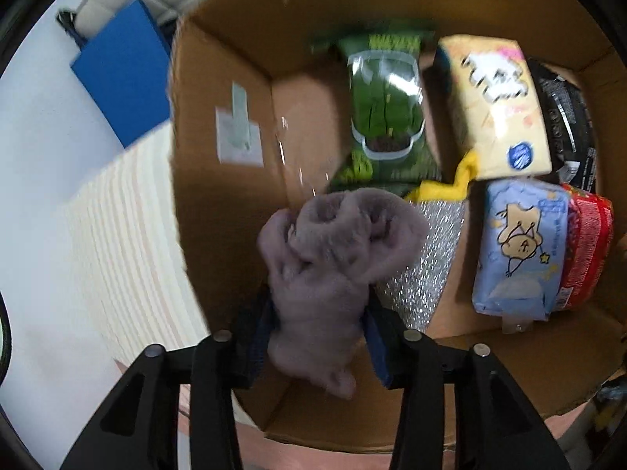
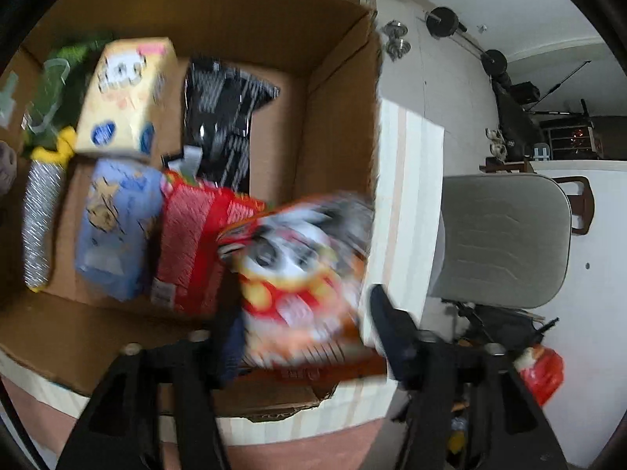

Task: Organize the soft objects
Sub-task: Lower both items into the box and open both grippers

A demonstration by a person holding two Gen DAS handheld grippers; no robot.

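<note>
My left gripper [image 1: 319, 313] is shut on a grey-purple fuzzy cloth [image 1: 333, 258] and holds it over the left part of an open cardboard box [image 1: 219, 211]. My right gripper [image 2: 305, 333] holds a blurred red and orange snack bag [image 2: 298, 270] between its fingers, above the box's [image 2: 337, 125] near right corner. Inside lie a green bag [image 1: 384, 117], a yellow tissue pack [image 1: 497, 105], a blue tissue pack [image 1: 517, 250], a red pack [image 1: 588, 246], a black bag [image 1: 564, 121] and a silver pouch [image 1: 427, 258].
The box stands on a pale striped table [image 1: 117, 243]. A blue panel [image 1: 121, 70] lies beyond the table on the left. A grey chair [image 2: 505, 239] stands right of the table, with weights [image 2: 443, 19] and clutter on the floor behind it.
</note>
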